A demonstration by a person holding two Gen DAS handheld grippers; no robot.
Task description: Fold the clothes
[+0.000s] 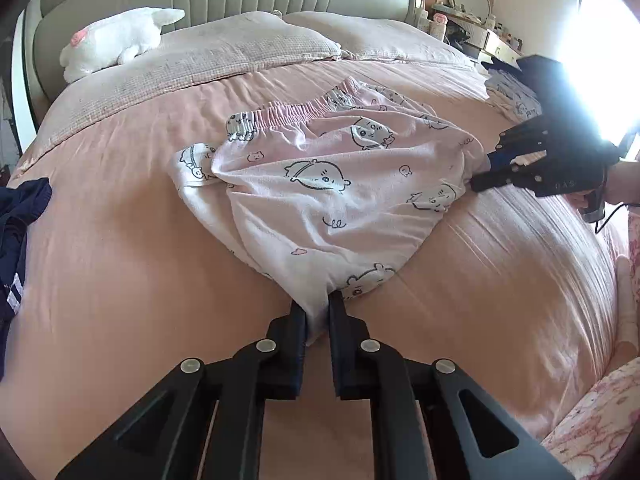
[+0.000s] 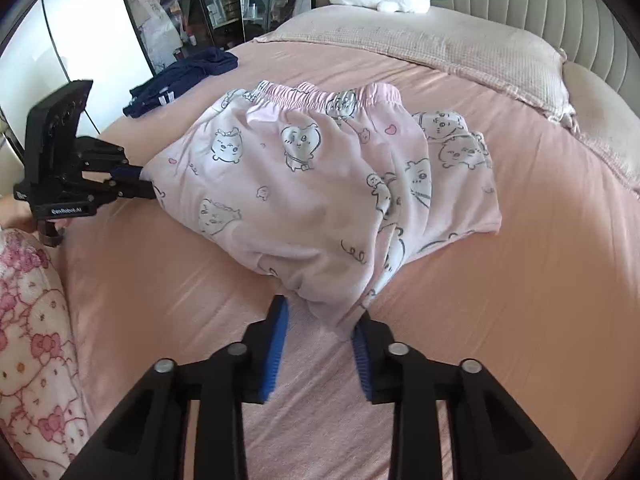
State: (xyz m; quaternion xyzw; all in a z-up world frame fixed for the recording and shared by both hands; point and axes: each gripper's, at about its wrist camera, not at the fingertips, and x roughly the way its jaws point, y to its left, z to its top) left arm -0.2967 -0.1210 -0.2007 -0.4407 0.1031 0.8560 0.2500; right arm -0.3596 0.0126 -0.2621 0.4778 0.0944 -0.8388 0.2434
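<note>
Pink cartoon-print pajama pants (image 1: 320, 184) lie partly folded on the pink bed sheet (image 1: 120, 260), waistband toward the pillows. My left gripper (image 1: 318, 312) is shut on a near corner of the pants; it also shows in the right wrist view (image 2: 140, 184) at the pants' left edge. My right gripper (image 2: 320, 320) stands open, its blue pads (image 2: 278, 344) apart, with a bunched corner of the pants (image 2: 320, 184) lying between the fingers. In the left wrist view the right gripper (image 1: 480, 176) touches the pants' right edge.
A dark navy garment (image 1: 20, 232) lies at the bed's left side, also in the right wrist view (image 2: 180, 76). Two pillows (image 1: 224, 52) and a white plush toy (image 1: 116, 40) lie by the headboard. A patterned pink fabric (image 2: 28, 340) sits at the near edge. More printed clothing (image 1: 516, 100) lies far right.
</note>
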